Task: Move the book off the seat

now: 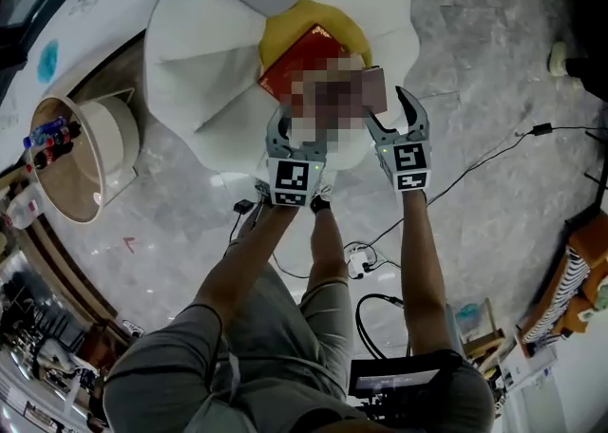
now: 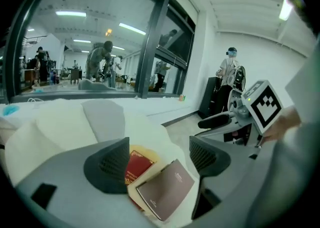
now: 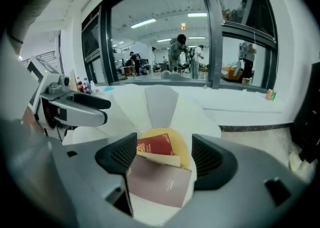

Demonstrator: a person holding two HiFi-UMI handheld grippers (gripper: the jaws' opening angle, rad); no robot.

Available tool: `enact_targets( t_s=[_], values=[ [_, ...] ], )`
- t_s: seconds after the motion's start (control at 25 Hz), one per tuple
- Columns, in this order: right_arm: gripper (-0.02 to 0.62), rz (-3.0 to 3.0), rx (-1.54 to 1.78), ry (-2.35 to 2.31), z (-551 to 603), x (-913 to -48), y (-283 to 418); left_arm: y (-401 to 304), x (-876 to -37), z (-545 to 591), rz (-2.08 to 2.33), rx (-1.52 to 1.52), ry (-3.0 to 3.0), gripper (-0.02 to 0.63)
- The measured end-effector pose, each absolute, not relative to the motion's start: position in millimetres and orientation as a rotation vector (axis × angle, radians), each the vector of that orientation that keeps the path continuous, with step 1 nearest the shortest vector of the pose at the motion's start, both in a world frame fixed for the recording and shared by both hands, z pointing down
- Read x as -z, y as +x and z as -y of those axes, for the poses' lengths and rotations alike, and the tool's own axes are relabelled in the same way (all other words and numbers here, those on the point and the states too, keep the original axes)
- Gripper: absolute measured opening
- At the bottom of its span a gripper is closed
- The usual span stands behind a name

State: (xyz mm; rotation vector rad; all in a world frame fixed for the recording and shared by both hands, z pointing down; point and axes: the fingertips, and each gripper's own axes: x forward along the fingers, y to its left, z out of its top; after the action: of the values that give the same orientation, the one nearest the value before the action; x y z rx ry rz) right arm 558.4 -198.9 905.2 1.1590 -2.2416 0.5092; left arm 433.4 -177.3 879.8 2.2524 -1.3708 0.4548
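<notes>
A white petal-shaped seat (image 1: 204, 51) has a yellow cushion (image 1: 285, 28) at its middle. On the cushion lies a red book (image 1: 302, 59). A brown book (image 1: 375, 89) rests at the seat's near edge, overlapping the red one. Both grippers hover side by side just short of the books. My left gripper (image 1: 285, 122) is open and empty; its view frames the red book (image 2: 136, 166) and the brown book (image 2: 165, 189). My right gripper (image 1: 404, 108) is also open, with the brown book (image 3: 157, 182) and the red book (image 3: 156, 144) ahead of it, untouched.
A round wooden side table (image 1: 66, 160) with bottles stands left of the seat. Cables (image 1: 475, 165) and a plug block (image 1: 359, 258) lie on the marble floor near the person's legs. Beyond the seat runs a glass wall with people behind it; another person (image 2: 230, 67) stands at the right.
</notes>
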Motion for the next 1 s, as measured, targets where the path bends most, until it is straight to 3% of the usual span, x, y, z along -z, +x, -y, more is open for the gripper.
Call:
enact_targets(
  t_s=[0.64, 1.0],
  values=[
    [0.367, 2.082, -0.833, 0.999, 196.8, -1125.3, 597.5, 442.3, -1086.7, 139.2, 1.291, -0.585, 1.939, 0.368],
    [0.408, 2.086, -1.108, 0.882, 174.0, -1185.4, 603.1, 462.3, -1153.8, 129.2, 1.154, -0.631, 1.85, 0.374]
  ],
)
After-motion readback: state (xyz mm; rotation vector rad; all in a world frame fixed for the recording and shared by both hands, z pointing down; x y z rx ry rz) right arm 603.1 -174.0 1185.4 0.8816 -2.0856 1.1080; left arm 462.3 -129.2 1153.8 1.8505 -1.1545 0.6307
